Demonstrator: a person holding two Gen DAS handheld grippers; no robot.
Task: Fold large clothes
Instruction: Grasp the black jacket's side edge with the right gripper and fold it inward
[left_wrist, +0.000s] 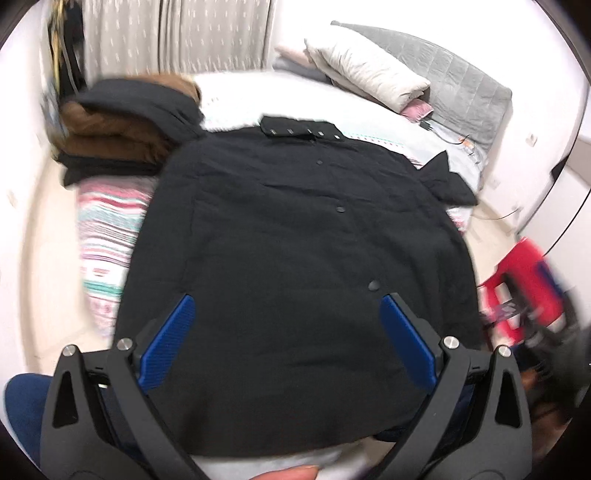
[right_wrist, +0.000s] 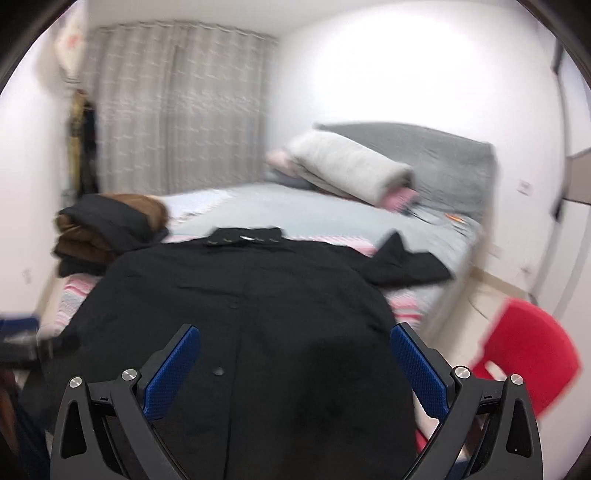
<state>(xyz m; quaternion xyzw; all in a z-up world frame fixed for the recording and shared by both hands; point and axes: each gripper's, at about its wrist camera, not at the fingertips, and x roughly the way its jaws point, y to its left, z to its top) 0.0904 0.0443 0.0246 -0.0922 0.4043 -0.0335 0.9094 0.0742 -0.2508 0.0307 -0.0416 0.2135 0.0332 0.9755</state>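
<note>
Black button-up coat (left_wrist: 295, 236) spread flat on bed (left_wrist: 107, 229), long axis running away from both claws. Left claw (left_wrist: 286, 317) wide open, empty, nearer hem; right claw (right_wrist: 295, 350) same.

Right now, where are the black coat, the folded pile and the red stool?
black coat (left_wrist: 295, 258), left wrist view, middle of its front panel
folded pile (left_wrist: 122, 125), left wrist view, brown layer on the bed's far left
red stool (right_wrist: 532, 343), right wrist view, its seat top
</note>
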